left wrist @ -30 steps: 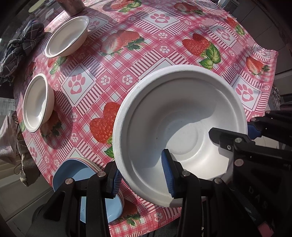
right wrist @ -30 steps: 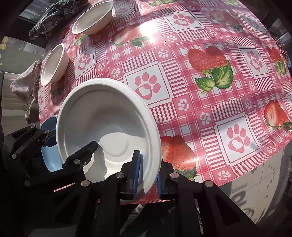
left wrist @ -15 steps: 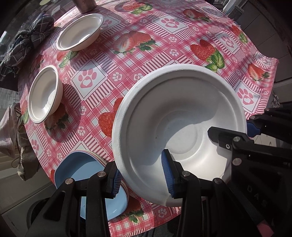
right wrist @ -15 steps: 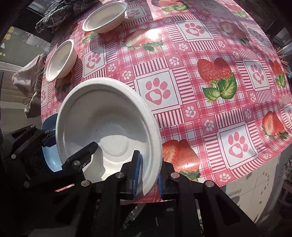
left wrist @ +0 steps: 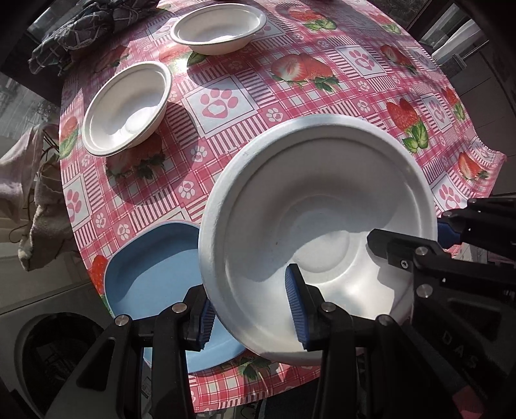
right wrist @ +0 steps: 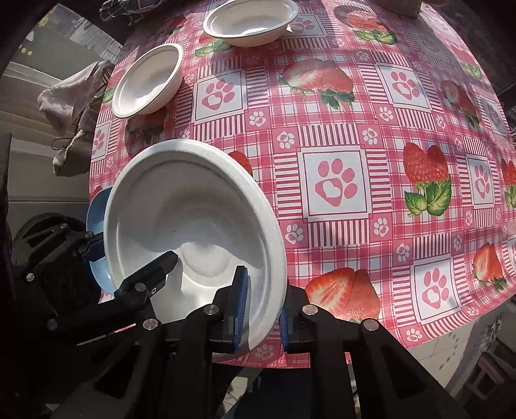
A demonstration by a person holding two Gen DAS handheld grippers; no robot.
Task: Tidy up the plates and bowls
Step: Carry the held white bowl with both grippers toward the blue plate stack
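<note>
A large white bowl is held tilted above the near edge of the desk, caught between two hand-held grippers. The left gripper has its jaws spread wide around the bowl's near rim, one blue-padded finger inside the bowl and the other outside under the rim; whether they actually press the wall cannot be told from either view. The right gripper has its jaws clenched on the rim at the bowl's right side (one pad inside, one outside, the thin wall between them). In the left wrist view the right gripper's black frame reaches in over the bowl's far right edge.

Just beside the bowl, to its left and partly under it, a blue plate lies at the desk's near left edge, with a pale rim of another plate showing beneath it. The desk wears a pink checked cloth printed with strawberries and paw marks.

Further back on the left, a small white bowl stands upright on the cloth, casting a round shadow toward the camera. Beyond it, well apart, a second small white bowl sits near the far edge. A dark plaid cloth is bunched at the far left corner, and pale rags hang off the desk's left side.
</note>
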